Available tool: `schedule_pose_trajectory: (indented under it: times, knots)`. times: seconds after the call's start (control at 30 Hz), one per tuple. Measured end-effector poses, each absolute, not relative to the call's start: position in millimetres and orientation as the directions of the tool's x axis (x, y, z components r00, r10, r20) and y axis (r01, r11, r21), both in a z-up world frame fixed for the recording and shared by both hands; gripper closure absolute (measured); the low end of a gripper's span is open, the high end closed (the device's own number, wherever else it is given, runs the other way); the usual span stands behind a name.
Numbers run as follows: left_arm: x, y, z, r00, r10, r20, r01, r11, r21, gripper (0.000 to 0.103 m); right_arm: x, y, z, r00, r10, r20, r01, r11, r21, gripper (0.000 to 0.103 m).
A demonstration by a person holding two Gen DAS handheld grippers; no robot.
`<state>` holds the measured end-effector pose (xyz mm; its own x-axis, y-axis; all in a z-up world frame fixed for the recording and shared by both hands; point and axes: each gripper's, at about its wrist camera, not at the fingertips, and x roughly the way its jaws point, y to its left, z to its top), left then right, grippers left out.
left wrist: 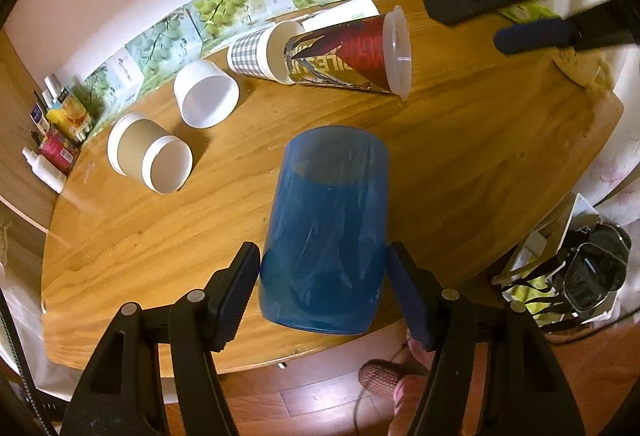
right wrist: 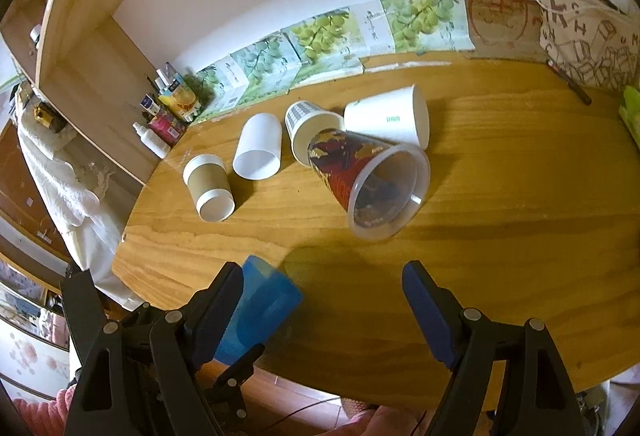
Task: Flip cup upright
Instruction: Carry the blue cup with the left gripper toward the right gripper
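Note:
My left gripper (left wrist: 323, 288) is shut on a translucent blue cup (left wrist: 326, 228) and holds it tilted above the near part of the wooden table (left wrist: 460, 163), its far end pointing away from me. The blue cup also shows in the right wrist view (right wrist: 264, 310), low at the left, with the left gripper around it. My right gripper (right wrist: 323, 310) is open and empty above the table's near edge; in the left wrist view it hangs at the top right (left wrist: 480, 19). A red printed plastic cup (left wrist: 352, 53) (right wrist: 368, 183) lies on its side mid-table.
Other cups lie on their sides: a brown-sleeved cup (right wrist: 208, 187), a plain white cup (right wrist: 258, 147), a checked cup (right wrist: 308, 127) and a white cup (right wrist: 388, 119). Grape-printed boxes (right wrist: 320, 35) line the wall. Bottles (right wrist: 160, 123) stand at the left. A printed bag (right wrist: 580, 31) is far right.

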<state>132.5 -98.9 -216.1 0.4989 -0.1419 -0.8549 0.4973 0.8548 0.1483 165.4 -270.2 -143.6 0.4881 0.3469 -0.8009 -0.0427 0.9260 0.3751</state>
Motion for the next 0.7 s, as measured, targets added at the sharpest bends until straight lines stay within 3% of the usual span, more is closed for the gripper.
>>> schedule_pose_trajectory:
  times: [0.43,0.57,0.7]
  knots:
    - [142,-96,-215,0.406,-0.168,-0.899,0.545,0.833,0.091,0.032,165,-262,-166,0.37,0.474,-0.799,0.069,0.843,0.533,0.021]
    - [140,-95,-215,0.382,-0.184,-0.906,0.568,0.82,0.073,0.025,165,-258,-175,0.338,0.498,-0.799,0.109,0.822,0.558,0.021]
    - [139,-93,-215,0.374,-0.195,-0.907,0.591,0.803,0.071,0.024,165,-255,-184,0.312,0.514,-0.799,0.157,0.802,0.577,0.021]
